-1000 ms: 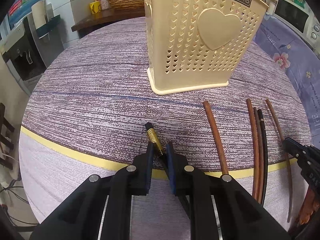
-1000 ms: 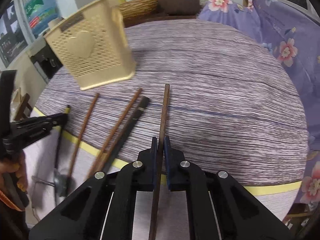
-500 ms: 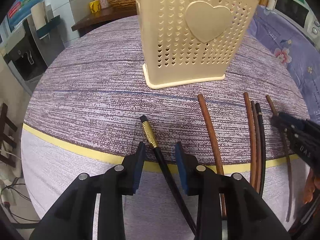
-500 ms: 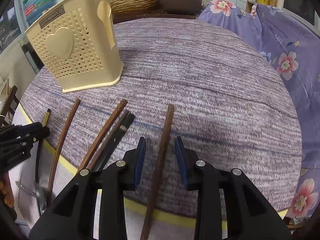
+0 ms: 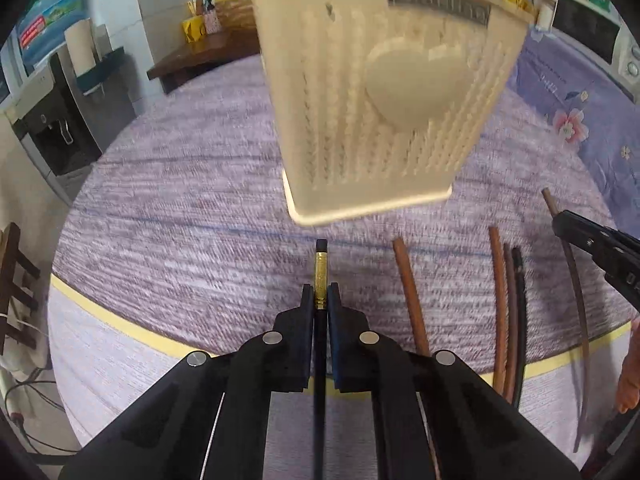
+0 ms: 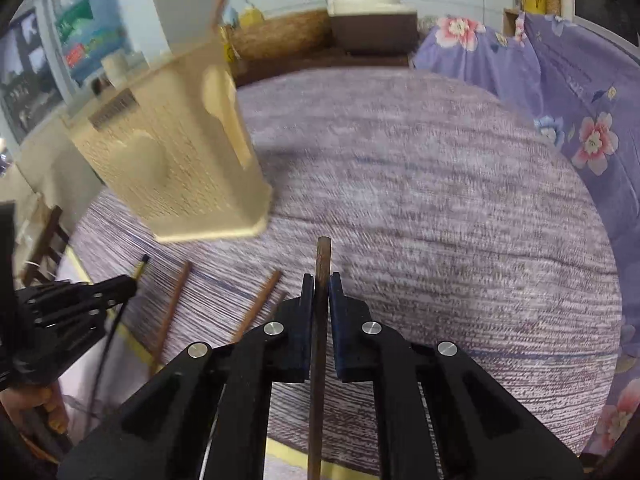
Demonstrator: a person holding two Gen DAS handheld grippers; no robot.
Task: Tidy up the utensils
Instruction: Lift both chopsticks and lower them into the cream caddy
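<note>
My left gripper (image 5: 320, 295) is shut on a black utensil handle with a gold band (image 5: 321, 270), held above the table and pointing at the cream perforated holder (image 5: 384, 92). My right gripper (image 6: 321, 286) is shut on a dark brown wooden handle (image 6: 322, 258), also off the table. The holder (image 6: 168, 168) stands to the left in the right wrist view, with a stick rising from it. A brown handle (image 5: 408, 284) and a bunch of three handles (image 5: 508, 300) lie on the table. The left gripper (image 6: 120, 290) shows in the right wrist view and the right gripper (image 5: 592, 240) in the left wrist view.
The round table has a purple striped cloth (image 6: 440, 208) with a yellow border (image 5: 120, 320). A floral purple cloth (image 6: 580, 100) covers furniture to the right. A wicker basket (image 6: 280, 36) and a side table stand behind. Both views are motion-blurred.
Both grippers were open around their handles half a second ago and have closed on them. Both have lifted and moved toward the holder.
</note>
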